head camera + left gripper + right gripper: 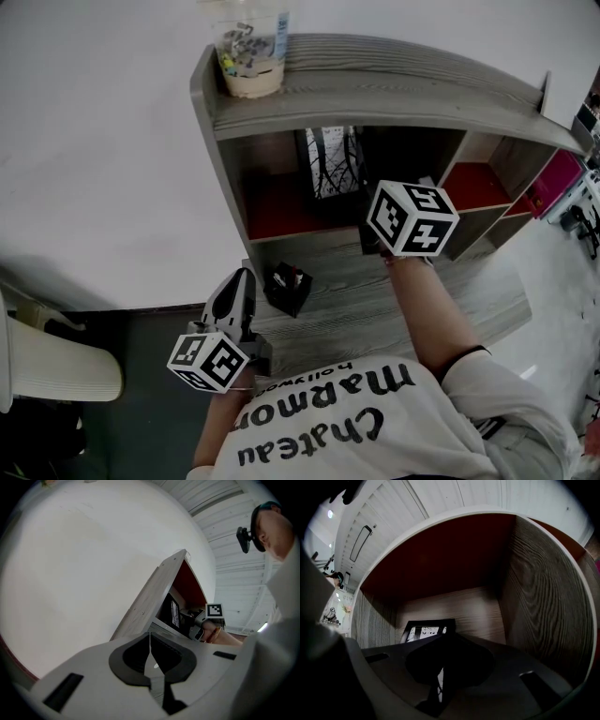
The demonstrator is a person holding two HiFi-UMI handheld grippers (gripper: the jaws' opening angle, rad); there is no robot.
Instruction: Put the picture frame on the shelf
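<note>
While my left hand-held gripper [150, 641] and right hand-held gripper [443, 644] are clenched empty, the picture frame [330, 161] in the shelf [375, 94] looks light, stiff, breakable, best pinched by its border.

Our left gripper [150, 641], grey-bodied with black pads, holds its jaws pressed together on nothing, in front of a plain white wall [84, 564]. Beyond the tips we see a grey wood-grain shelf unit with a red inner panel [150, 597]. A black-rimmed picture frame [174, 613] stands in it, with a white cube bearing a black square marker [214, 610] just beside it.
</note>
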